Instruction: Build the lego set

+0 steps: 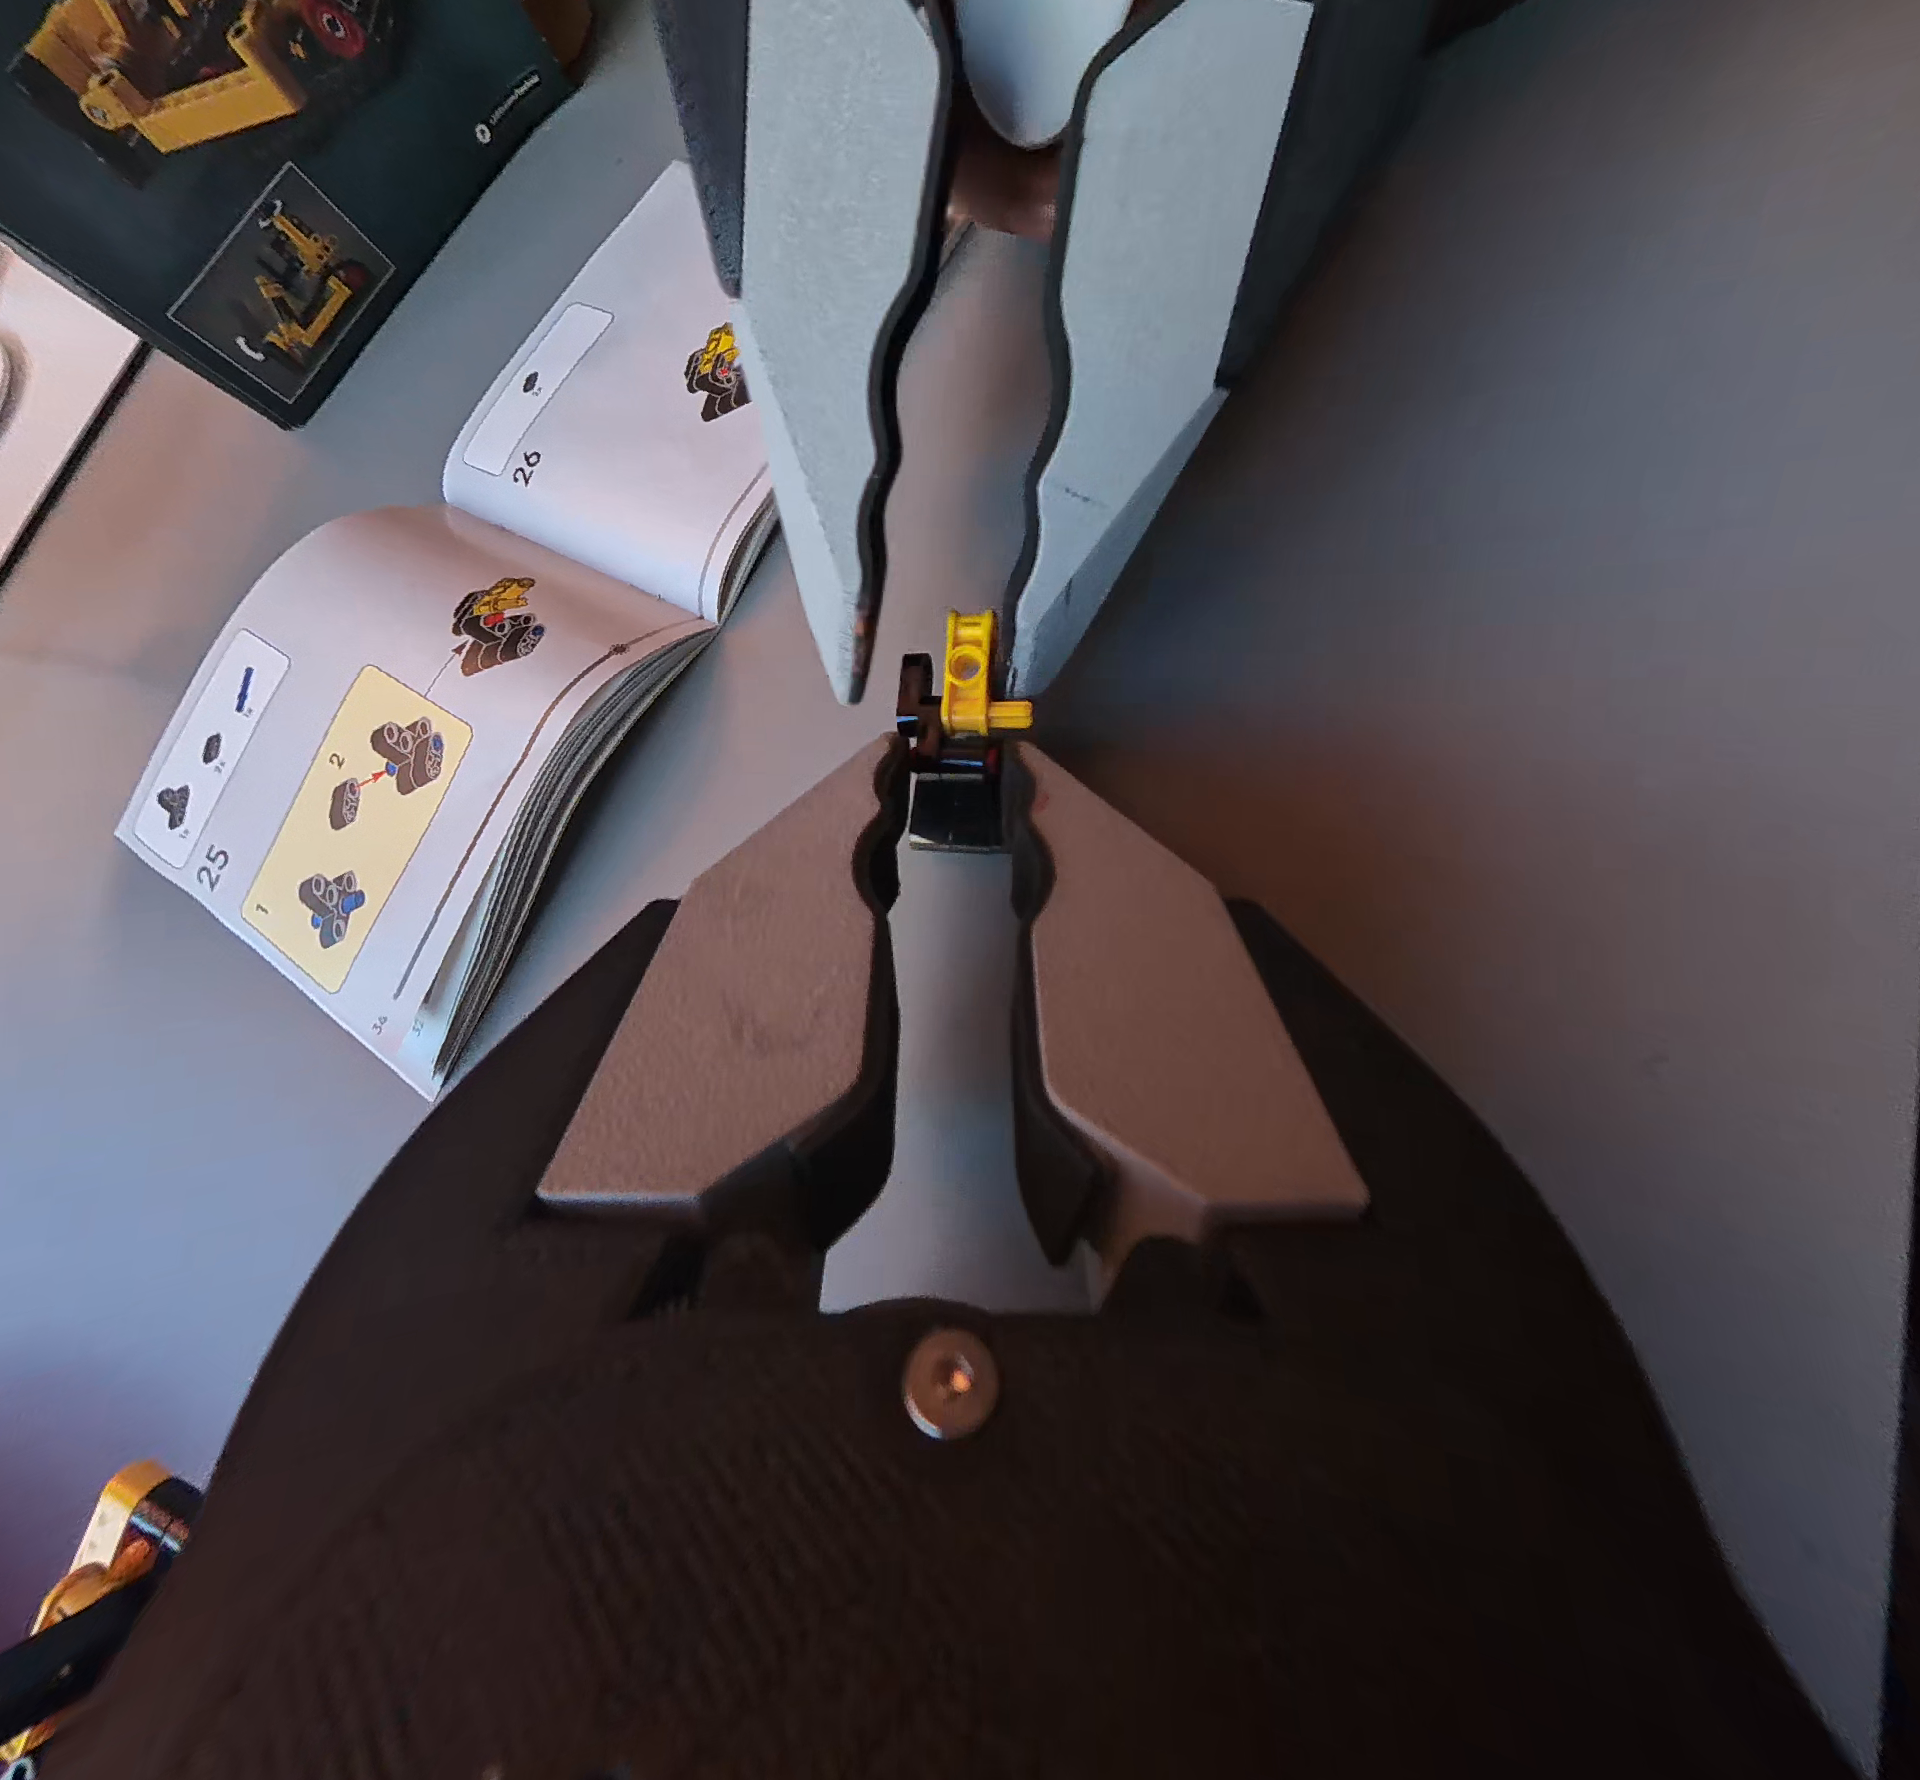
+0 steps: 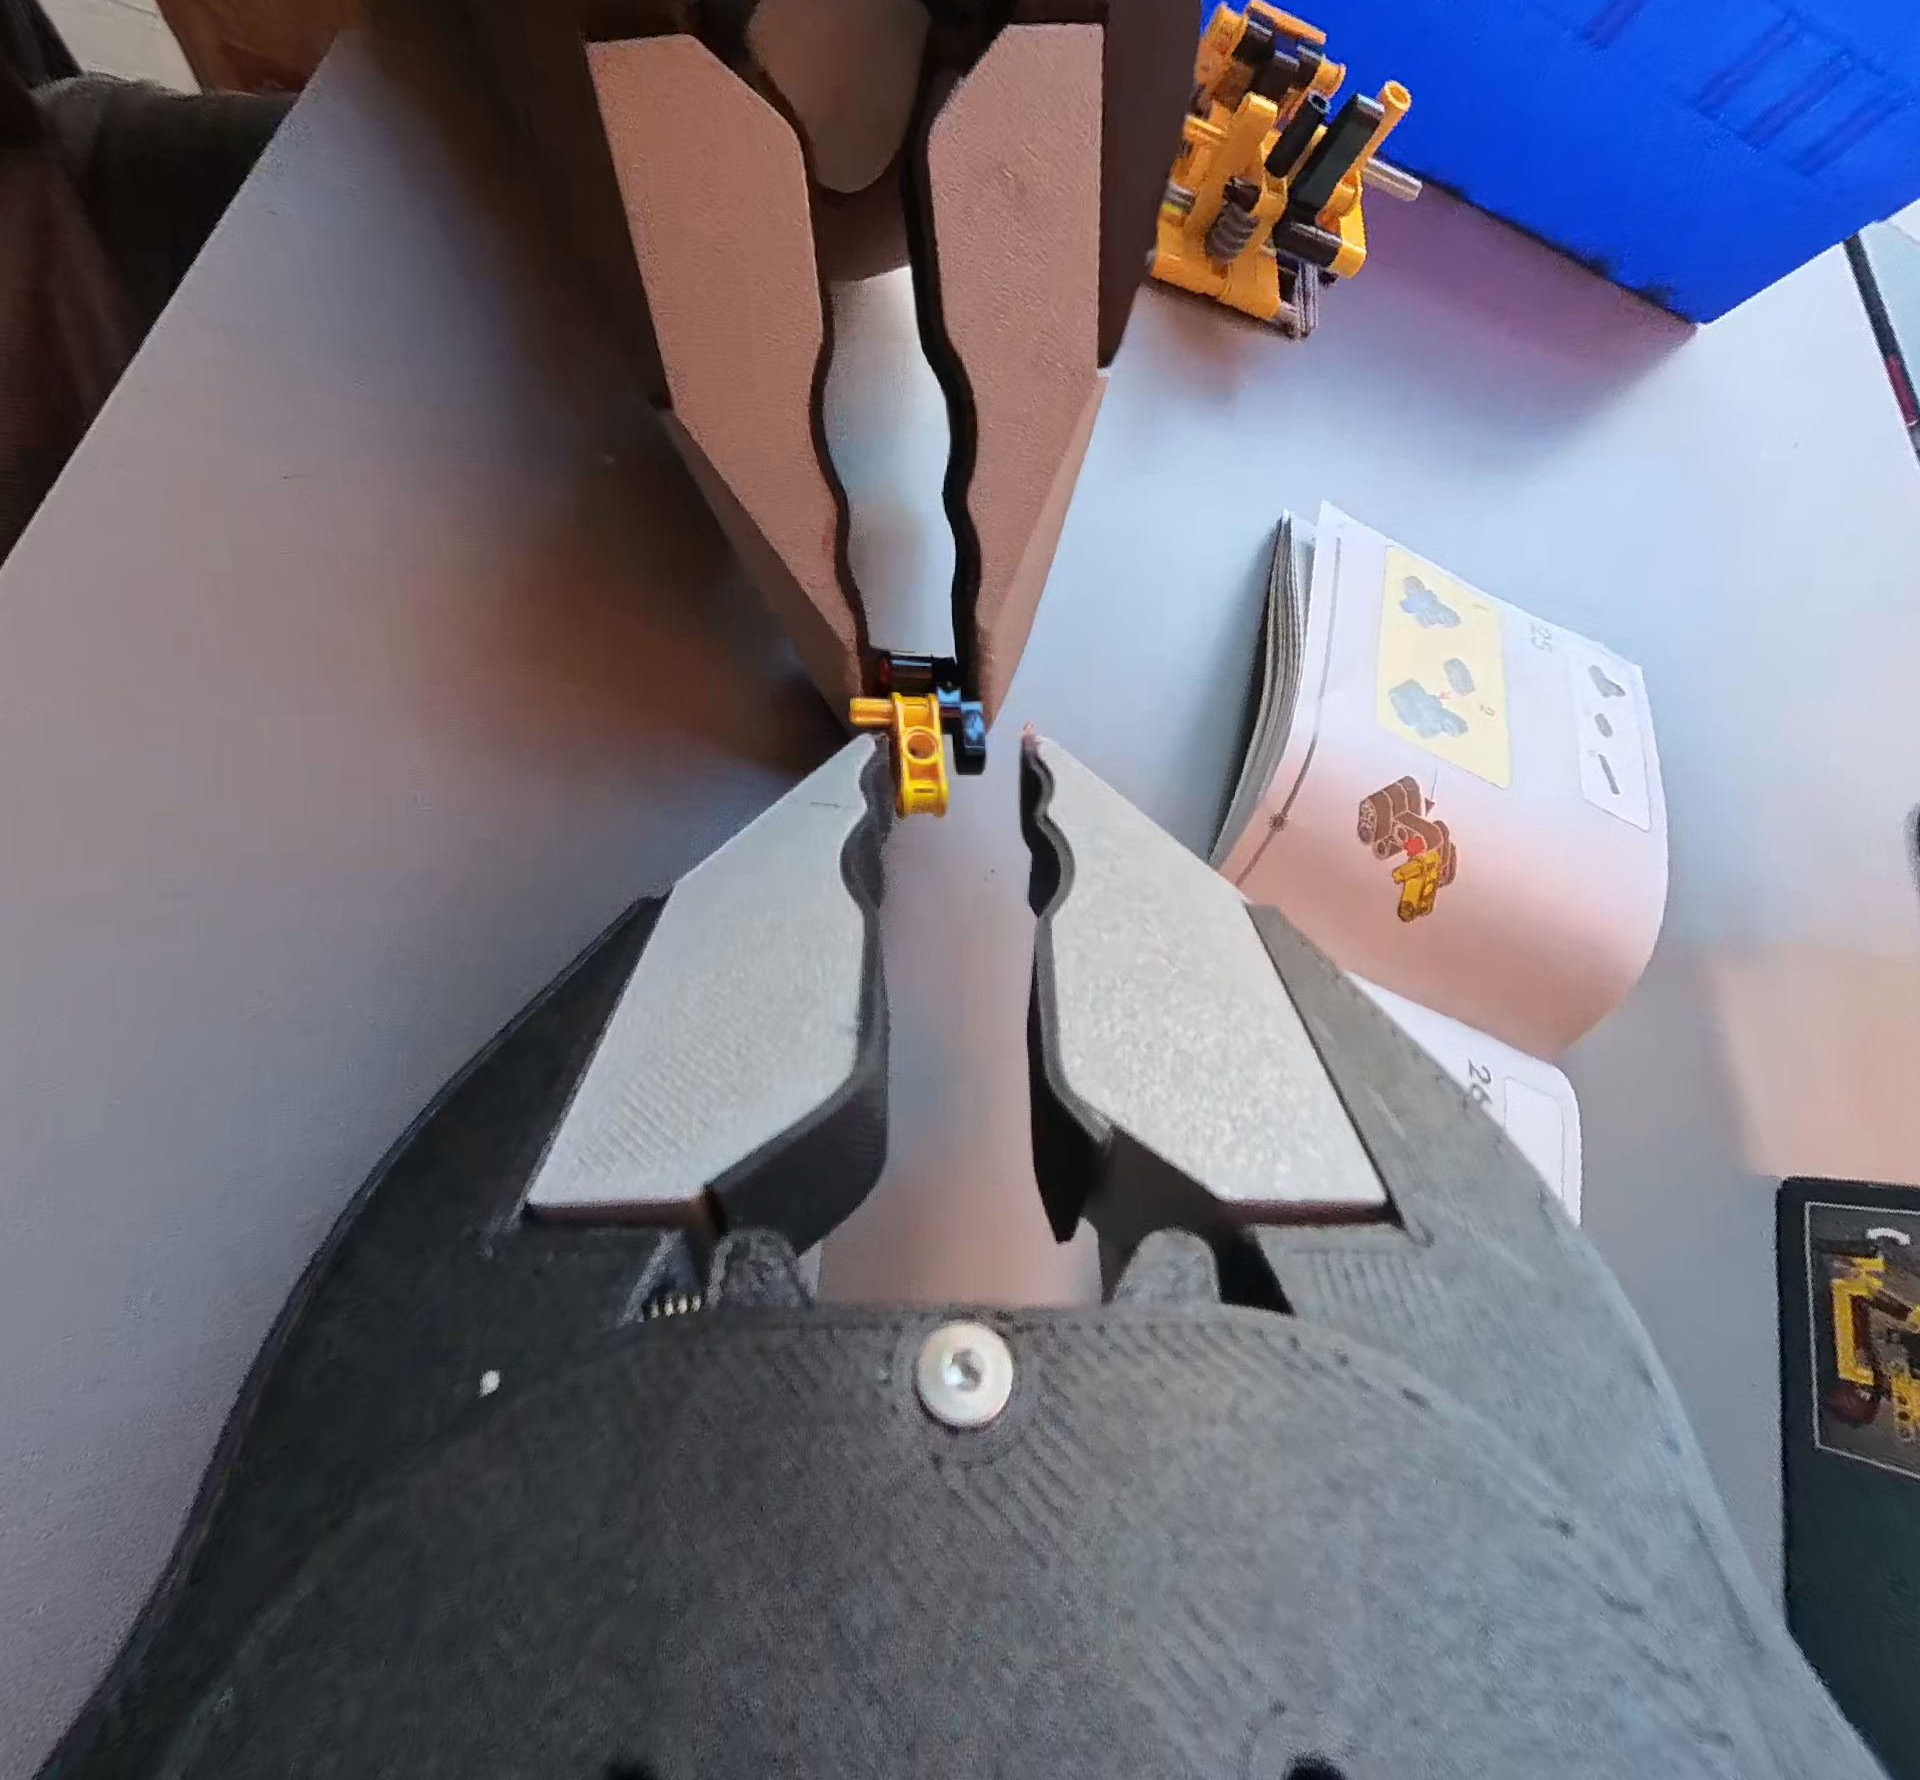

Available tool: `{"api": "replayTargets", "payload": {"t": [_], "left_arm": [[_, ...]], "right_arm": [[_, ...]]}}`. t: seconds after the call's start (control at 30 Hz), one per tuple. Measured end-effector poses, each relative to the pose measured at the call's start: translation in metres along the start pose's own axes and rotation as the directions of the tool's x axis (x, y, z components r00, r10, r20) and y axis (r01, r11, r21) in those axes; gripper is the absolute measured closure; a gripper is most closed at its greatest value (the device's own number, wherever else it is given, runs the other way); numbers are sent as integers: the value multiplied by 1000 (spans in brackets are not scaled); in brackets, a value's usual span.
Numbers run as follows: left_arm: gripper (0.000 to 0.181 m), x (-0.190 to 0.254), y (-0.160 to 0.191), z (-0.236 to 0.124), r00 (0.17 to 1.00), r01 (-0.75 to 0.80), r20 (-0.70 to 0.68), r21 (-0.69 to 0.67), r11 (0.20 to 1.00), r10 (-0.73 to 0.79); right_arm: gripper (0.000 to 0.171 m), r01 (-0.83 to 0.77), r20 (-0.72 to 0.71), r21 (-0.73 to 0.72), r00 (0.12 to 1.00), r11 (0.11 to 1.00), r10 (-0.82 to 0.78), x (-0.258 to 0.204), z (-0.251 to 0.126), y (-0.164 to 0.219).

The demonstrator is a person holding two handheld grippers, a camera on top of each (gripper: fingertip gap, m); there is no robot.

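Note:
My left gripper (image 1: 954, 754) is shut on a small black lego piece (image 1: 951, 800) and holds it above the grey table (image 1: 1558, 587). A yellow connector (image 1: 971, 676) with a round hole and a side stub sits on the end of that black piece. My right gripper (image 2: 951, 748) faces the left one tip to tip, jaws apart around the yellow connector (image 2: 920, 764). One of its fingertips (image 2: 868, 764) touches the connector, and the other stands clear of it. The left gripper (image 2: 920, 691) and black piece (image 2: 914, 670) also show in the right wrist view, and the right gripper (image 1: 935, 686) in the left wrist view.
An open instruction booklet (image 1: 416, 743) lies beside the grippers, also in the right wrist view (image 2: 1455, 795). The dark set box (image 1: 208, 68) lies beyond it. A partly built yellow and black model (image 2: 1268, 172) stands by a blue bin (image 2: 1610, 16). Less than 4 cm separates the two grippers' tips.

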State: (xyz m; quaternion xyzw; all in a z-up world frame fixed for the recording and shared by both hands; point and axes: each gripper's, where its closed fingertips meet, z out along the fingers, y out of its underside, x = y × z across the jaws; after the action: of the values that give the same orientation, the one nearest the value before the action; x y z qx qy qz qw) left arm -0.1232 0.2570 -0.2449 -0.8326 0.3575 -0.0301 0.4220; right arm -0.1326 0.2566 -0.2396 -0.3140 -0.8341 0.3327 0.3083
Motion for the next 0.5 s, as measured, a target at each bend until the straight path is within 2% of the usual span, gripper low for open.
{"api": "replayTargets", "payload": {"t": [0.27,0.5], "left_arm": [[159,1,1,1,1000,8,-18,-8,1000,-8],[160,-2,4,0,999,46,-23,-16,999,-46]], "right_arm": [[156,35,-8,-45,999,998,-36,-2,2,7],[149,24,-11,-49,1000,999,-24,1,0,10]]}}
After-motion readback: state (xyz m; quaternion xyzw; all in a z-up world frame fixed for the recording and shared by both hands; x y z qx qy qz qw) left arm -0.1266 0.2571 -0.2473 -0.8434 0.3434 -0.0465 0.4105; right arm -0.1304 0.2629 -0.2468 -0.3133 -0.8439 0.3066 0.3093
